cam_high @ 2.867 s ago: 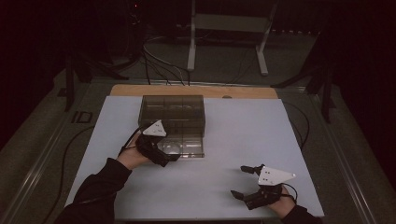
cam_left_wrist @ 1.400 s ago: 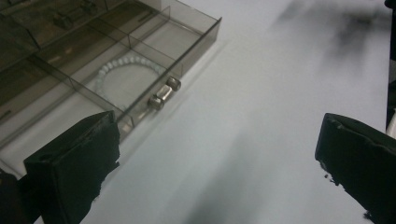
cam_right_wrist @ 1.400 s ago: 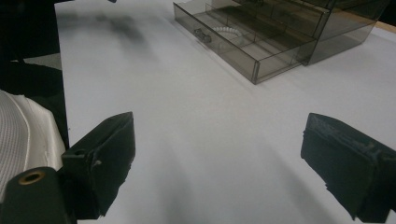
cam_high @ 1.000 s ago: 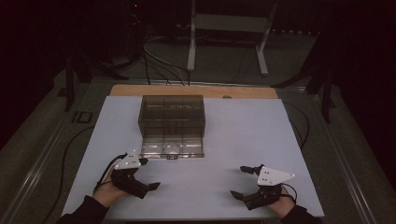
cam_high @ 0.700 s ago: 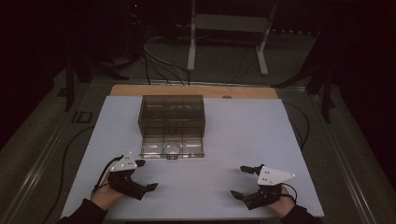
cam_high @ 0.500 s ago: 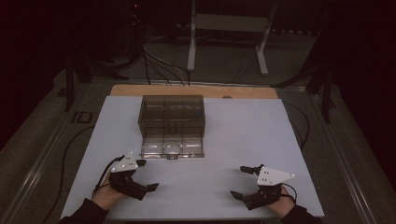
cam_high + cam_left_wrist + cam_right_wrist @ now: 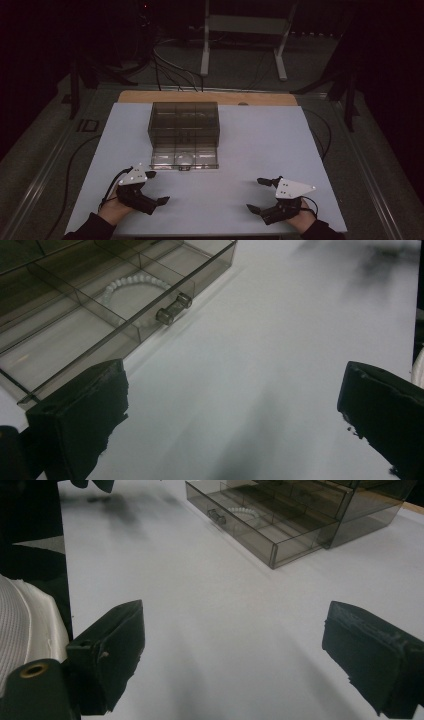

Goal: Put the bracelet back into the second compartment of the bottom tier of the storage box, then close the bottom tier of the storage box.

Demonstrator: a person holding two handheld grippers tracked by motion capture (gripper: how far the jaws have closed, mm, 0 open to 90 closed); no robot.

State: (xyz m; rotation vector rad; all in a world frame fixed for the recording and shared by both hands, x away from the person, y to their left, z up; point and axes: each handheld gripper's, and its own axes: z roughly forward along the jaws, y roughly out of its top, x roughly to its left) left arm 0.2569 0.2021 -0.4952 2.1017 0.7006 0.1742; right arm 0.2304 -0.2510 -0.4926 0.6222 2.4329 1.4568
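A smoky clear drawer box [image 7: 184,122] stands on the white table [image 7: 260,145], its bottom drawer [image 7: 165,161] pulled out toward me. A white bead bracelet [image 7: 184,158] lies in that drawer's middle compartment; the same bracelet [image 7: 131,286] sits behind the drawer handle [image 7: 174,308] in the left gripper view. My left gripper [image 7: 157,187] rests open near the front left edge, short of the drawer, with nothing between its jaws. My right gripper [image 7: 255,195] lies open and empty at the front right. In the right gripper view the box [image 7: 300,510] is far off.
A wooden strip [image 7: 210,97] borders the table's far edge. Beyond it are cables [image 7: 170,65] and a metal stand [image 7: 240,30] on the dark floor. Bare white table surface [image 7: 215,605] stretches between both grippers and the box.
My left gripper has drawn back from the drawer front to the front left of the table, empty, and has settled there. The right gripper has not moved.
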